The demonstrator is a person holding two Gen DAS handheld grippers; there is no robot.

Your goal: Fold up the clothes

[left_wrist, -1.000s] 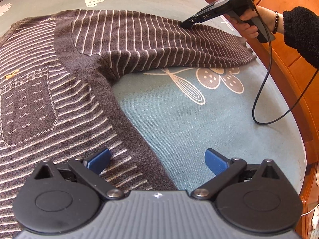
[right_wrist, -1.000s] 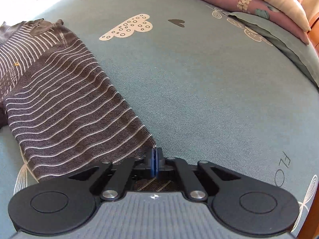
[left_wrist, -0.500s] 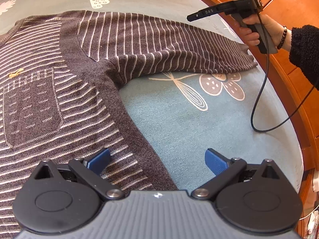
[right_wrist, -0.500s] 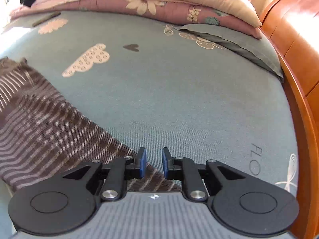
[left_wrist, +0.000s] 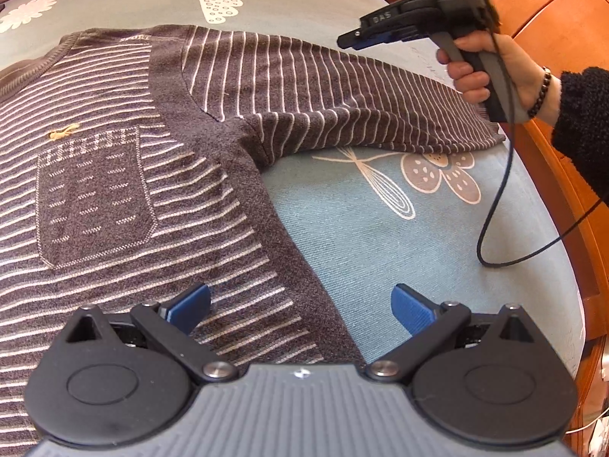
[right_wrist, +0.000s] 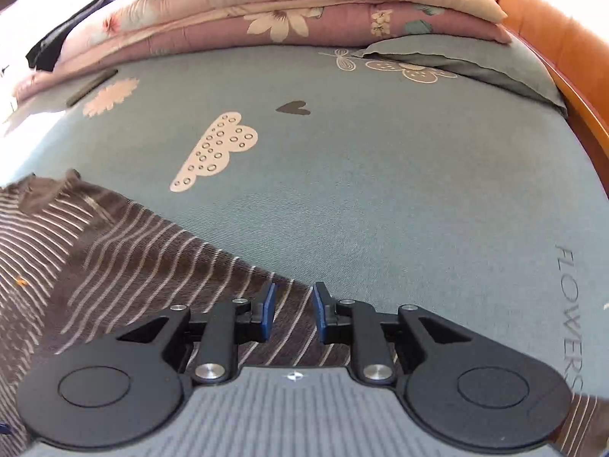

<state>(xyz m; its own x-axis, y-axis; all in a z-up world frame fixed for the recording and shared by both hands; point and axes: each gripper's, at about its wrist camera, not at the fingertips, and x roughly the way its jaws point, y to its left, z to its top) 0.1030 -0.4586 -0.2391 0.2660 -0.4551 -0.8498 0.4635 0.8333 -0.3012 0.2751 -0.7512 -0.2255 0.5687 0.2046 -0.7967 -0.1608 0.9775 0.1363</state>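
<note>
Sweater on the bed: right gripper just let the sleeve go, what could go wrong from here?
1. The sleeve lies out sideways with a buckle at the armpit, so a fold could trap a crease.
2. The right gripper, jaws just opened and empty, trails a cable that could snag the cuff.
3. The left gripper straddles the sweater side edge and may pinch one layer.

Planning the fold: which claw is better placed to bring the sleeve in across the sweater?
Right, probably. The right claw hovers open just above the grey striped knit sweater's sleeve; the left claw hangs open over the hem.
</note>
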